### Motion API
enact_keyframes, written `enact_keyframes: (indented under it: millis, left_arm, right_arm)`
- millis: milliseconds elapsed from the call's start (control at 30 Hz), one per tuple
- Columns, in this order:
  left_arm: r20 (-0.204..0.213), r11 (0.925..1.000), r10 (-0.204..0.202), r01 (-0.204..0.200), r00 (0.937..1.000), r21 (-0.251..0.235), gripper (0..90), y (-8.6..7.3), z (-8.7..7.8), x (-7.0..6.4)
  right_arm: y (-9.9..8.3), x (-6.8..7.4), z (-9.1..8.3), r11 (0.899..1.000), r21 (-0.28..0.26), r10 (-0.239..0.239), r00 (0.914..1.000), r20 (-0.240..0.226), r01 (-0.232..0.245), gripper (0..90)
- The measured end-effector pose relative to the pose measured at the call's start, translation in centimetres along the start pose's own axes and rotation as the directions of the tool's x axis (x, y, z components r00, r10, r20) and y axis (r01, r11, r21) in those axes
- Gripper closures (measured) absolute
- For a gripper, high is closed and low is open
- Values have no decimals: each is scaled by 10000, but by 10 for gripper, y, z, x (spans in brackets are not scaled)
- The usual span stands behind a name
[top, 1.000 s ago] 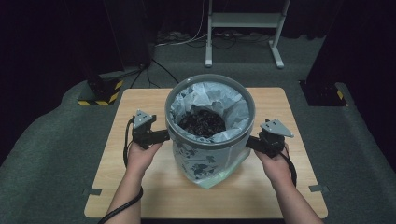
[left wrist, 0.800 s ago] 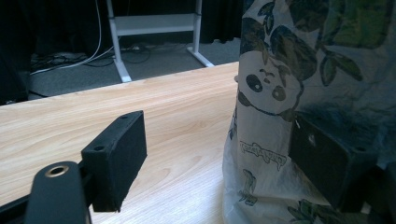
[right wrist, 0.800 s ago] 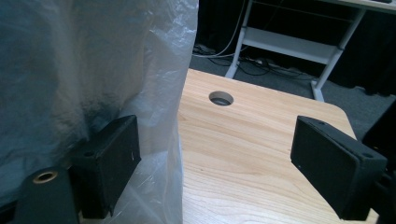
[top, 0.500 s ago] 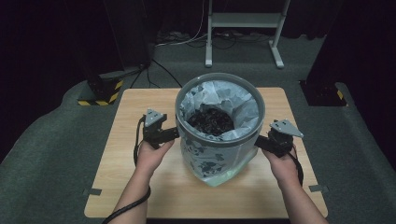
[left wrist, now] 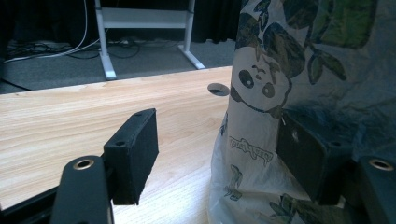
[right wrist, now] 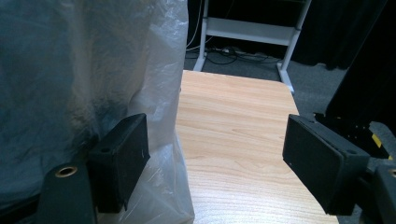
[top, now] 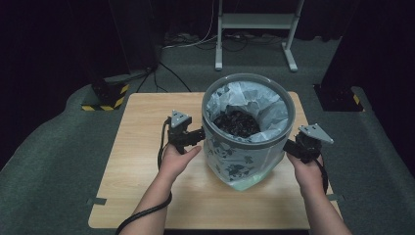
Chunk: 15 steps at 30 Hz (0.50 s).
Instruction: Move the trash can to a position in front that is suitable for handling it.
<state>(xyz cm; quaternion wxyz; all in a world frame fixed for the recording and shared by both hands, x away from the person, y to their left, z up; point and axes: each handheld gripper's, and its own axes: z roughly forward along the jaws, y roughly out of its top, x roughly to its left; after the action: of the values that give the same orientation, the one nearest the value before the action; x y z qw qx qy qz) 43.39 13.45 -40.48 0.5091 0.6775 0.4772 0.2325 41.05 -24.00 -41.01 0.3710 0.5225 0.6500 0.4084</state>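
Observation:
A grey bin (top: 247, 147) lined with a panda-print plastic bag (left wrist: 303, 60) stands tilted on the wooden table (top: 142, 147), dark scraps (top: 237, 122) inside it. My left gripper (top: 198, 137) is at the bin's left side. It is open (left wrist: 219, 154), with its right jaw touching the bag and its left jaw over bare wood. My right gripper (top: 291, 147) is at the bin's right side. It too is open (right wrist: 222, 161), its left jaw against the translucent bag (right wrist: 70, 70). Neither gripper is closed on anything.
A round hole (left wrist: 218, 88) sits in the tabletop beyond the bag. A white metal stand (top: 254, 29) and cables lie on the floor behind the table. A yellow-and-black striped block (top: 105, 98) is on the floor at the left, and dark curtains surround the area.
The bin has shifted to the right across the table and toward its right edge. Both grippers moved right with it, staying at its sides.

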Motion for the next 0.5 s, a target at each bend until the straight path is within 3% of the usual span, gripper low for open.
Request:
enact_keyframes:
  millis: [300,500]
  left_arm:
    - [-5,10000,-64,64,10000,45,285,1,3,2]
    - [-2,10000,-8,8,10000,41,277,0,5,2]
  right_arm:
    - [0,-1,6,9999,124,86,10000,-33,-85,240]
    - [1,-4,8,9998,196,77,10000,47,-78,203]
